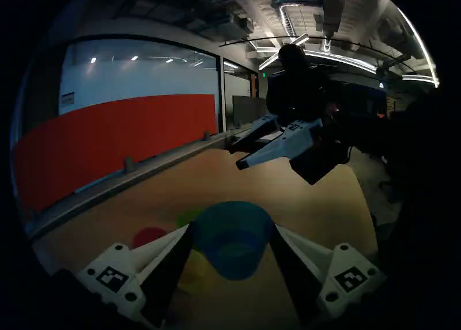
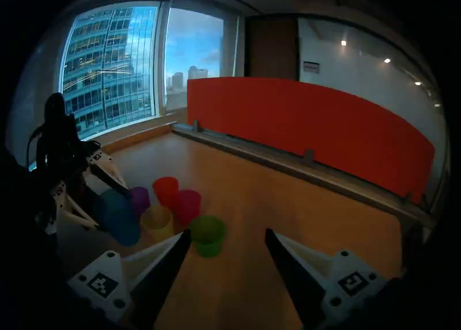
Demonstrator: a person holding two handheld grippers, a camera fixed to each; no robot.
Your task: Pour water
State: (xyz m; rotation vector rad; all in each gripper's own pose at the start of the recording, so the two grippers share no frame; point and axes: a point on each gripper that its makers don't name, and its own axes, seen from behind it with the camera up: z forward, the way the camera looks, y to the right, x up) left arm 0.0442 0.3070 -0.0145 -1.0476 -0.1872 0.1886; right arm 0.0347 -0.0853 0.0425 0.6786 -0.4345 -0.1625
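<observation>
Left tongs [image 1: 231, 229]: they are gripping a blue translucent plastic cup [image 1: 233, 250], with both fingers pressing on its sides, and are holding it up above the worktop.
Right tongs [image 2: 227, 233]: they are standing wide open and are holding nothing; they are hovering over the light wooden worktop [image 2: 299, 215], well in front of the long orange-red partition panel [image 2: 322, 128].
Blue cup: it is sitting upright between the fingers of the left tongs, well apart from the partition panel; I cannot tell whether it is holding any water.
Other cups: a green plastic cup [image 2: 207, 235], a yellow one [image 2: 157, 222], a pink one [image 2: 188, 206], a red one [image 2: 165, 190] and a purple one [image 2: 139, 200] are standing upright in a tight group on the worktop, well in front of the partition panel.
Person: a dark figure [image 1: 294, 88] is showing behind the right tongs, near the far end of the partition panel.
</observation>
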